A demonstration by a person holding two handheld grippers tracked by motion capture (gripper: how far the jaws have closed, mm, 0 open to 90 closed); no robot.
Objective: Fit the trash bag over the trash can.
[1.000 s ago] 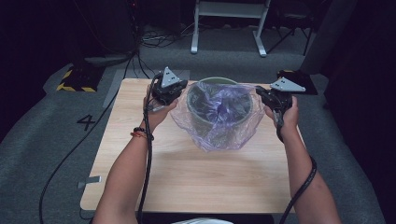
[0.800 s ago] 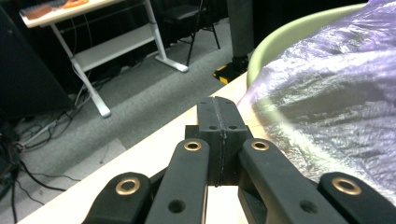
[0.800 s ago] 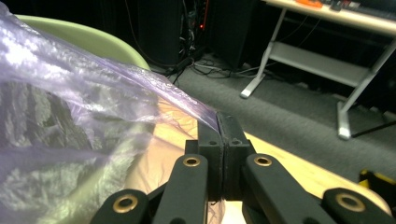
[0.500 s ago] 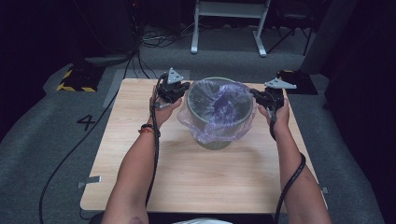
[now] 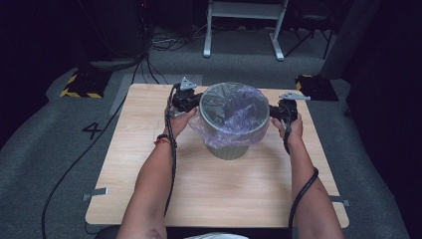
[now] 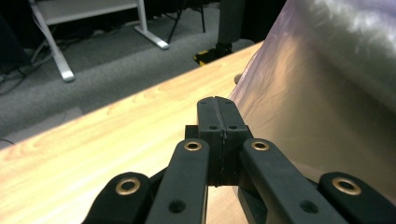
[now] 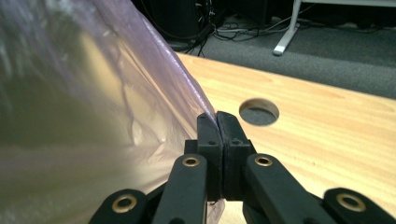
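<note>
Both tongs are closed on the thin purple bin bag [image 5: 234,117] that lines the small grey-green bin [image 5: 230,147]: the left tongs [image 5: 195,102] sit at the bin's left rim and the right tongs [image 5: 275,112] at its right rim, so the bin stands directly between them, about midway across the surface [image 5: 149,189] and toward its far half. Seen from the right gripper view, the right tongs [image 7: 217,122] have their pads pressed together with a fold of the film [image 7: 140,93] caught in the seam. From the left gripper view, the left tongs [image 6: 216,106] are just as tightly shut, with the bag [image 6: 327,93] just beside them on their right; whether film is actually pinched there is hard to tell, though the high view suggests an edge is held. The bin stands upright, its axis vertical, and the bag's mouth is folded outward over the rim, the skirt hanging partway down the wall. Each hand is equally near its own side. Judging from this, the coming move turns on drawing both edges straight down along the bin's sides, evenly, so the liner seats without pulling off the opposite rim.
</note>
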